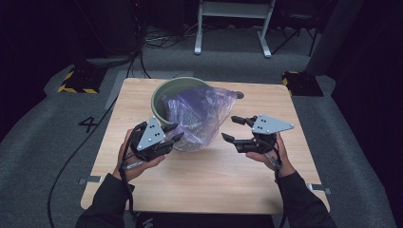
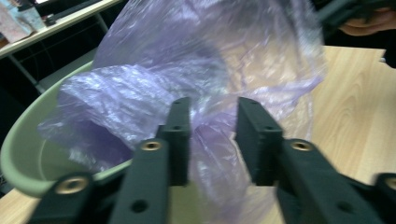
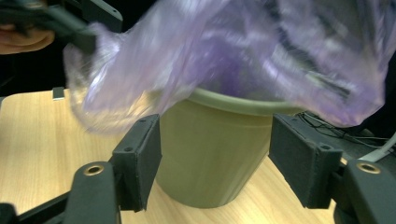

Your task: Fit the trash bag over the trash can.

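A wooden table is seen carrying a green bucket near the middle of its far edge. A translucent purple plastic bag is draped in the bucket and spilled over its near rim. The right gripper is held spread open just right of the bag, touching nothing. The left gripper is placed at the bucket's near left side, its jaws narrowed around a fold of the bag; whether the fold is pinched cannot be told.

Bag: thin purple plastic film, translucent, crinkled, glossy. Bin: olive-green plastic, smooth, matt. Table: pale wood, visible grain, satin finish. Gripper pads: black, matt, slightly rough. Left gripper's top plate: grey metal, dull. Floor: grey carpet.
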A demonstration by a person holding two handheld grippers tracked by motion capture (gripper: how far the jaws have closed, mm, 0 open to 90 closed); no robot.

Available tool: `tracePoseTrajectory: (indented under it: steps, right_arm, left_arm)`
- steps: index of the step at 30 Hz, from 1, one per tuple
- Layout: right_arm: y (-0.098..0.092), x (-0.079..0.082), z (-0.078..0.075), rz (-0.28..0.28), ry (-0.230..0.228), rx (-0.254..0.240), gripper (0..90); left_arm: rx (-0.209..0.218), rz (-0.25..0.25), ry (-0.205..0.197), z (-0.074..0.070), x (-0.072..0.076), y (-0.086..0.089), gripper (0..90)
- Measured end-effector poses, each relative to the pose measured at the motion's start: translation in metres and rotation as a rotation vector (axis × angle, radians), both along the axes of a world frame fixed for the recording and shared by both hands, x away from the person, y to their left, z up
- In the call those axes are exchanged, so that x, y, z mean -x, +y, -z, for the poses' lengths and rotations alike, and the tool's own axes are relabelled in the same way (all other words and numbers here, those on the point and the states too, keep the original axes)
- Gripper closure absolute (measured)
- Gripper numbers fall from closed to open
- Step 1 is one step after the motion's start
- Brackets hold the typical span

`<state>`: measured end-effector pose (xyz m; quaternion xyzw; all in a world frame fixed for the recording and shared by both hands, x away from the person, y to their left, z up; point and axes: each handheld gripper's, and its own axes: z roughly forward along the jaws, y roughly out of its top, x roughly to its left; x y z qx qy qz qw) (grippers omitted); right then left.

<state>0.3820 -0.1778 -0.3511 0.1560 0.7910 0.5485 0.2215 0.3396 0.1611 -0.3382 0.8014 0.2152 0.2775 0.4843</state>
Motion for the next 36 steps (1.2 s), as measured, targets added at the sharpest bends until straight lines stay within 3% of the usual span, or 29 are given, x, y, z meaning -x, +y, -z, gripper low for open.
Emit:
tracePoseTrajectory:
  steps: [2, 6, 19, 21, 24, 27, 29, 31, 34, 36]
  right_arm:
    - [0.001, 0.001, 0.002, -0.011, 0.003, 0.003, 32.9]
    - [0.006, 0.002, 0.005, -0.031, 0.009, -0.002, 31.5]
    - [0.038, 0.014, 0.008, -0.167, 0.041, -0.043, 28.8]
    - [0.042, 0.015, 0.008, -0.161, 0.036, -0.036, 29.1]
    - [0.047, 0.015, 0.008, -0.134, 0.03, -0.04, 40.5]
    - [0.051, 0.015, 0.009, -0.114, 0.004, -0.029, 68.2]
    - [0.053, 0.015, 0.009, -0.107, -0.01, -0.018, 81.7]
    - [0.055, 0.014, 0.01, -0.089, -0.022, -0.002, 90.0]
    - [0.055, 0.012, 0.011, -0.083, -0.018, 0.004, 90.0]
    - [0.054, 0.01, 0.011, -0.071, -0.015, 0.0, 90.0]
  left_arm:
    - [0.008, -0.008, 0.003, 0.003, -0.003, 0.004, 80.5]
    - [0.021, -0.012, 0.015, 0.01, -0.008, 0.01, 88.1]
    - [0.054, -0.03, 0.034, 0.021, -0.012, 0.014, 88.9]
    - [0.055, -0.037, 0.03, 0.023, -0.012, 0.013, 88.8]
    - [0.059, -0.033, 0.033, 0.025, -0.013, 0.013, 88.8]
    - [0.069, -0.027, 0.035, 0.026, -0.013, 0.014, 86.9]
    - [0.081, -0.036, 0.041, 0.026, -0.012, 0.014, 74.7]
    - [0.081, -0.019, 0.047, 0.024, -0.007, 0.012, 51.5]
    - [0.069, -0.011, 0.012, 0.019, 0.004, 0.006, 25.0]
    - [0.06, 0.01, -0.009, 0.017, 0.01, 0.005, 18.2]
